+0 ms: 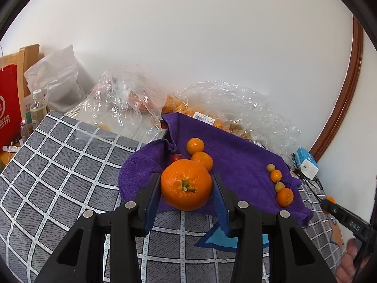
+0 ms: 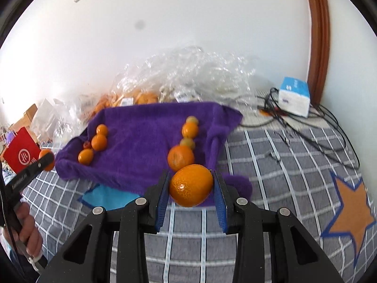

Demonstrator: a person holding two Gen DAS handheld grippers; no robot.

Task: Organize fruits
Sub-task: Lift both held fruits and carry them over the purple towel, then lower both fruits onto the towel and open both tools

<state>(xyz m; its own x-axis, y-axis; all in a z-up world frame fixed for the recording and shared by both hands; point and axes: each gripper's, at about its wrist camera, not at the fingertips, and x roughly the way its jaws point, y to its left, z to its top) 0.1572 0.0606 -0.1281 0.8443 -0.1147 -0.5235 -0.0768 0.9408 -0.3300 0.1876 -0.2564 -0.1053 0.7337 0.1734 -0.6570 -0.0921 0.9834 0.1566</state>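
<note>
Left hand-held gripper (image 1: 186,189) clenched on large orange (image 1: 186,185), stem end toward camera, at near edge of purple towel (image 1: 238,155). Just behind it — two small oranges (image 1: 199,153) and small red fruit (image 1: 176,158) in line. Right hand-held gripper (image 2: 191,185) grasping smaller orange (image 2: 191,185) above towel's near right corner. Behind that, row of four fruits (image 2: 186,141) running away from camera. Towel lies on grey checked cloth (image 1: 59,165); clear plastic bags (image 1: 235,103) of fruit along wall.
</note>
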